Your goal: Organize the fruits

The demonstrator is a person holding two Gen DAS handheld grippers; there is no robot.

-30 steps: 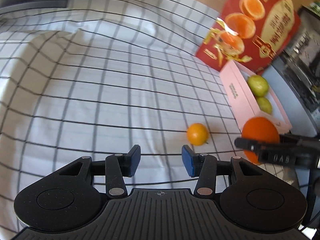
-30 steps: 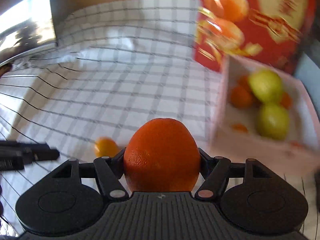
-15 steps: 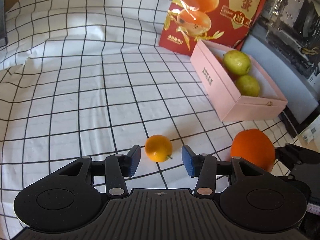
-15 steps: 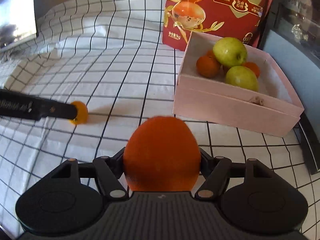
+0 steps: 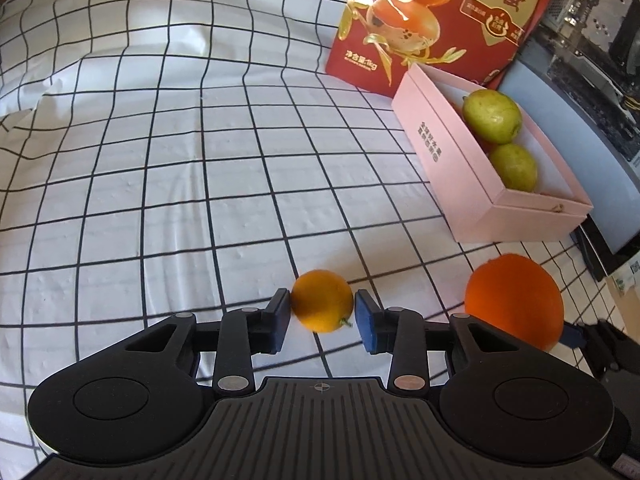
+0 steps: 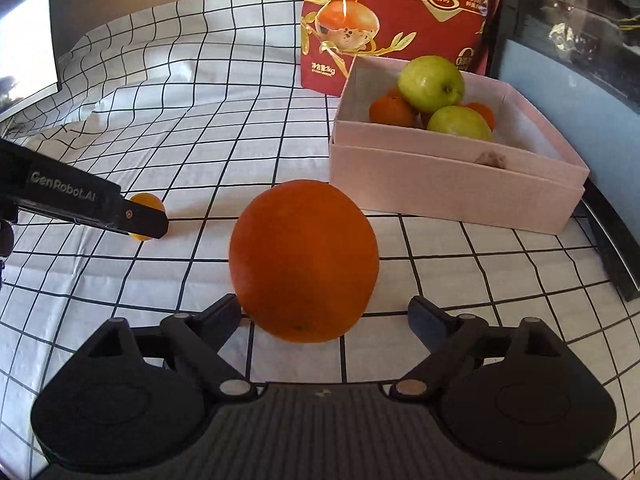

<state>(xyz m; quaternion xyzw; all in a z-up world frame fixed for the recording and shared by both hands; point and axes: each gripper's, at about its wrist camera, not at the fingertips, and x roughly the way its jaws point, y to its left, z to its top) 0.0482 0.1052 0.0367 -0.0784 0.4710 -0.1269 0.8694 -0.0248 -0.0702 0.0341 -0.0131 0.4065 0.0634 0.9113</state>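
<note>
Jaws of the left gripper [image 5: 322,322] pinch a small yellow-orange citrus [image 5: 322,306] at lower centre on the checked cloth [image 5: 160,160]; the right gripper [image 6: 324,316] stands wide, a large deep-orange orange [image 6: 304,260] touching only one finger, pink box [image 6: 440,184] upper right.

Left gripper [image 5: 322,316] fingers [image 5: 280,320] sit either side of small orange [image 5: 322,306] on checked tabletop [image 5: 160,160]; big orange [image 5: 515,300] w/ pink box [image 5: 452,168] to the right.
</note>
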